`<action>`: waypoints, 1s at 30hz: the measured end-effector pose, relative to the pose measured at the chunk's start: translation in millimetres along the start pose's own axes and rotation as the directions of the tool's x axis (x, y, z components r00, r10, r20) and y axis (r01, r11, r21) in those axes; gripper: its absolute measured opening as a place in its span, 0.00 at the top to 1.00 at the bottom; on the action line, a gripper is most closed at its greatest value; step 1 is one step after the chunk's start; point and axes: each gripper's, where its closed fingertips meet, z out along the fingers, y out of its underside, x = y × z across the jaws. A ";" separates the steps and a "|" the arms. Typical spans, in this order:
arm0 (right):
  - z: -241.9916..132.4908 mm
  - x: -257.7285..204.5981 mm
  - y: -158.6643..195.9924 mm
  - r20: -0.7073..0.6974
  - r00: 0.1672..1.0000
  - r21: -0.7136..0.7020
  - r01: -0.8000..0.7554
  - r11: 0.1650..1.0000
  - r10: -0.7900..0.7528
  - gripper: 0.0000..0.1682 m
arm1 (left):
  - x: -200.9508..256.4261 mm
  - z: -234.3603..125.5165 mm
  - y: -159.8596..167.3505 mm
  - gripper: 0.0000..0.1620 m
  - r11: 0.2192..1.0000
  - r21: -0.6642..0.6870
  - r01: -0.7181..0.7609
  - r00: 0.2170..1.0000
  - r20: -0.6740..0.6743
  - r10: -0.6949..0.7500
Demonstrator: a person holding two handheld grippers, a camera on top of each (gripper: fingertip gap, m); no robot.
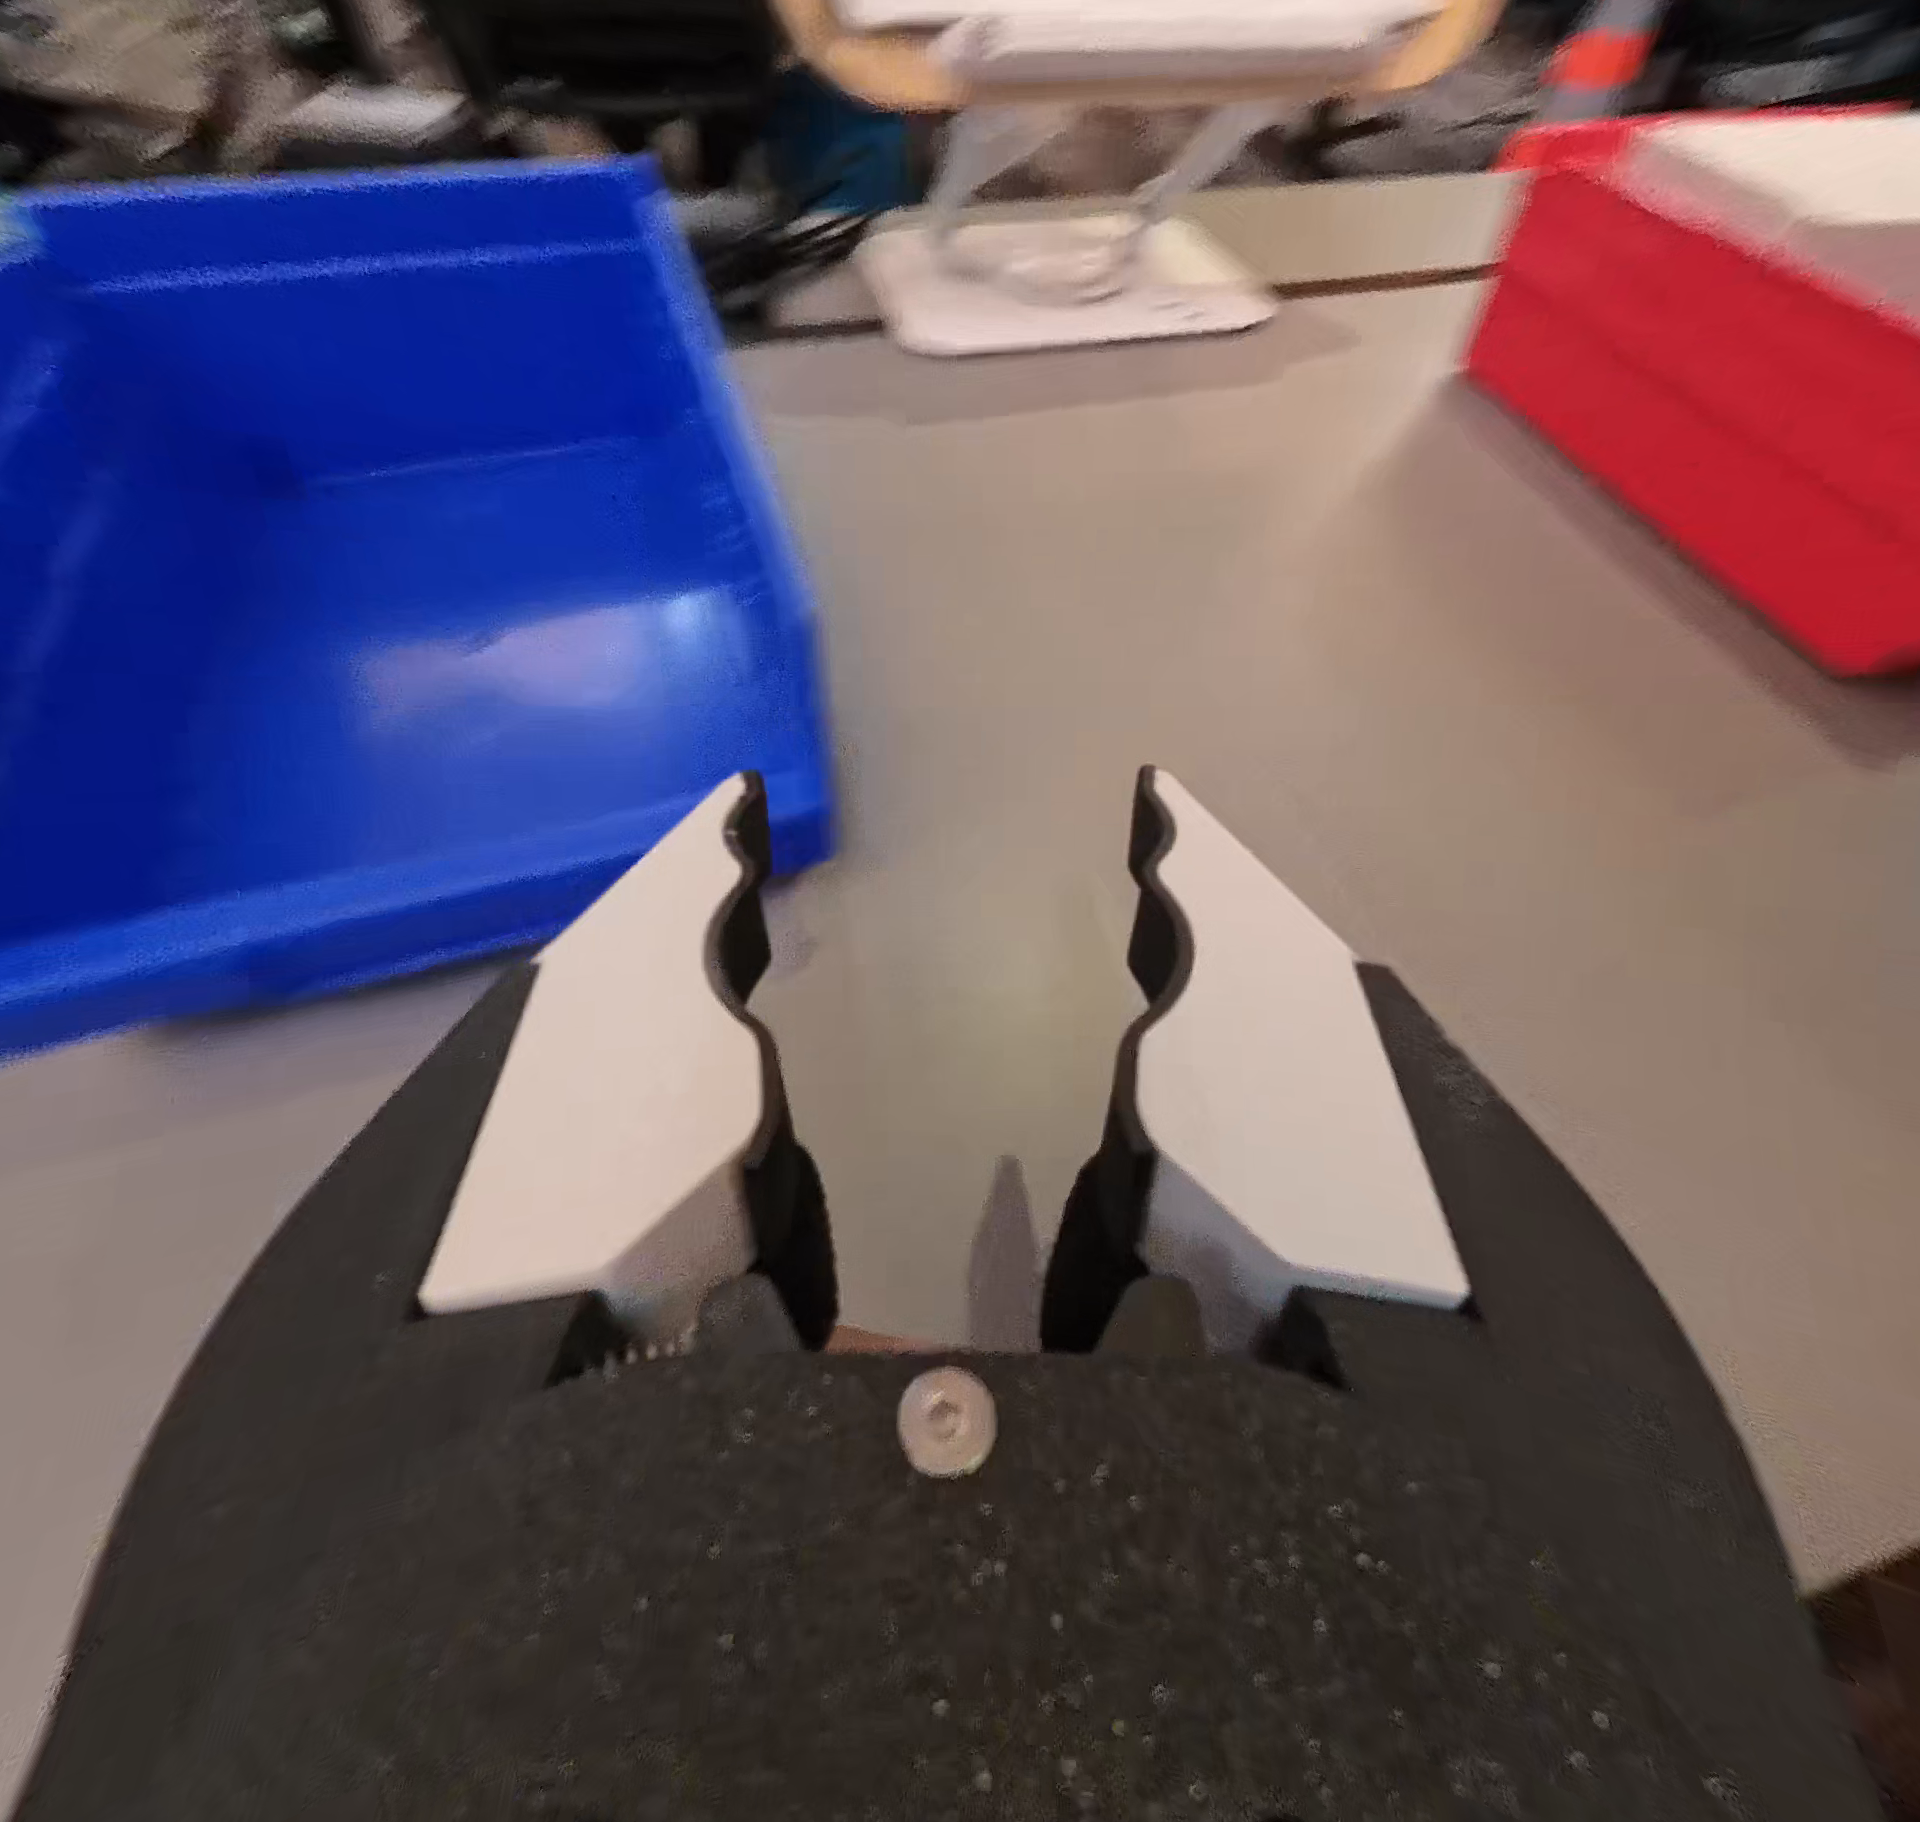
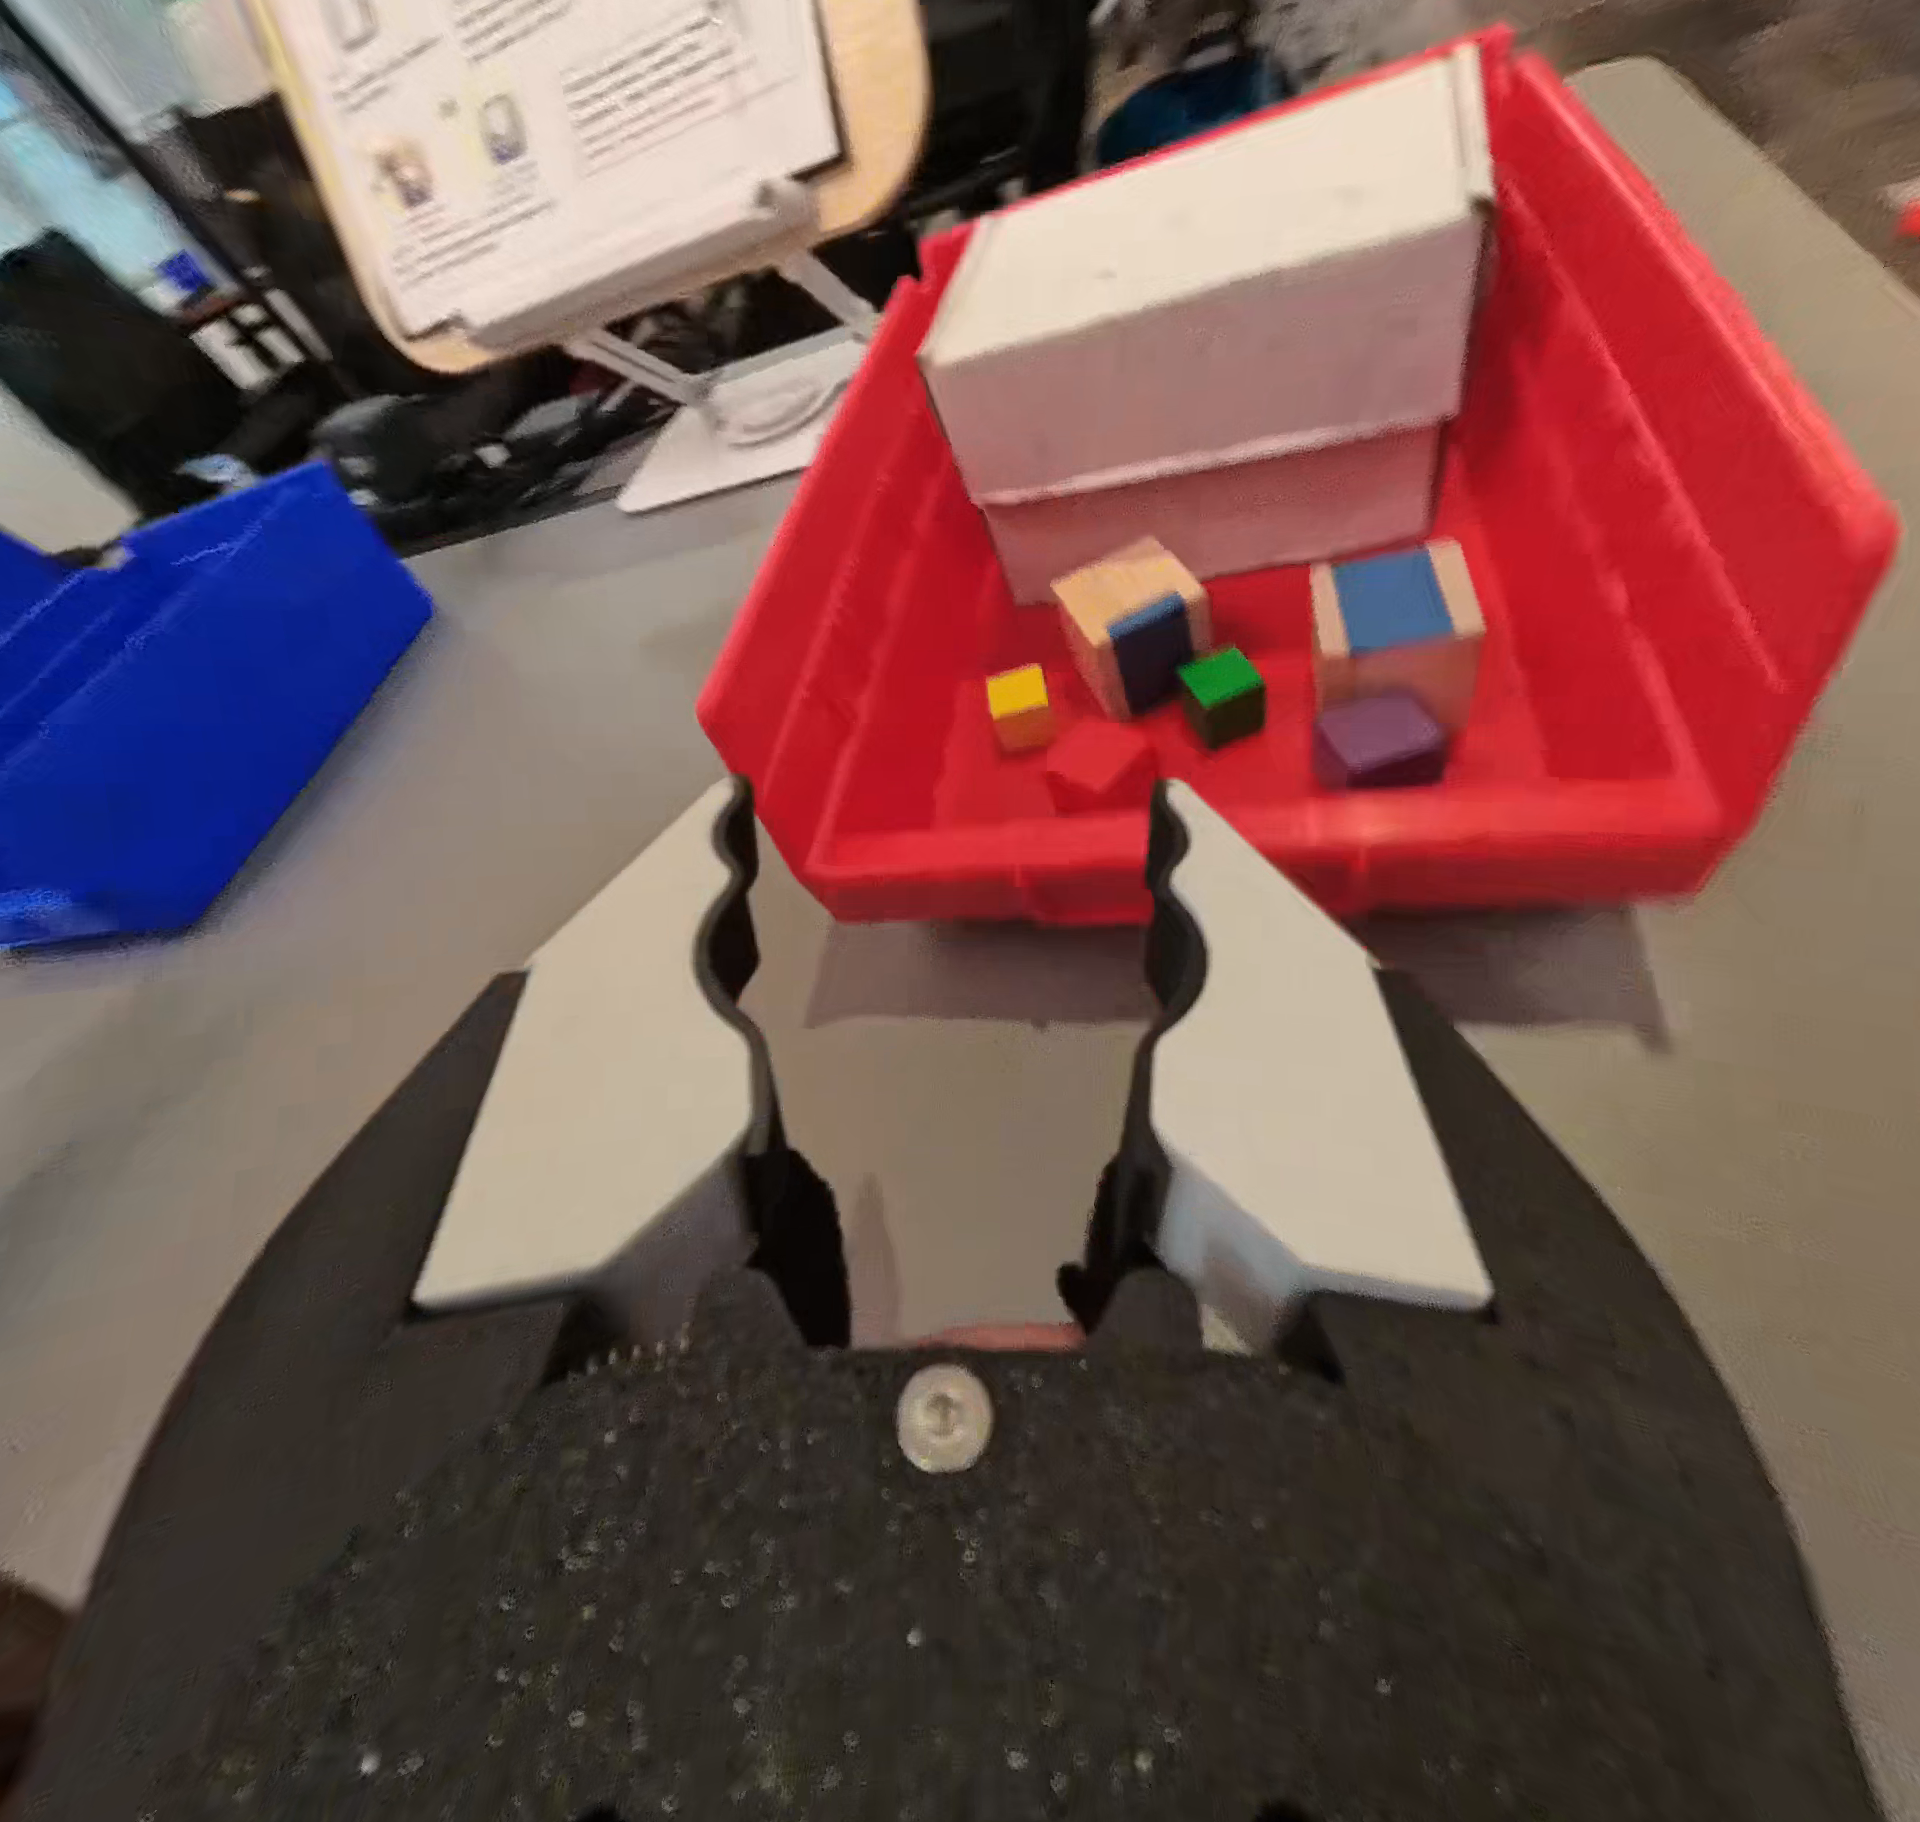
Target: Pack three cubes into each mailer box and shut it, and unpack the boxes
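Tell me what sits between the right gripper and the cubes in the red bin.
Only the red bin's low front wall, per the right wrist view; the right gripper is open at it.

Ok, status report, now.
Left gripper open, empty, over bare table. Right gripper open, empty, short of red bin. White box shut; cubes loose in bin. Path clear.

Blue bin (image 1: 343, 567) is looking like glossy plastic, red bin (image 2: 1621, 546) same stuff; white mailer box (image 2: 1205, 318) is looking like matt cardboard, and the bigger cubes (image 2: 1127, 619) are showing bare wood.
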 end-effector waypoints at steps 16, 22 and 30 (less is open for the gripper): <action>-15.0 4.7 14.8 -0.220 0.957 -0.017 0.188 0.982 -0.188 0.65 | 45.7 -0.2 2.5 0.63 1.000 -0.024 0.011 0.990 -0.137 -0.014; -28.6 62.0 -6.5 -0.382 0.893 -0.033 0.243 0.970 -0.237 0.61 | 276.1 60.4 -22.4 0.55 0.994 -0.035 -0.104 0.811 -0.581 0.064; 11.4 129.0 -26.1 -0.428 0.880 -0.054 0.204 0.978 -0.207 0.58 | 364.1 177.7 -10.1 0.64 0.975 -0.155 -0.157 0.863 -0.502 0.059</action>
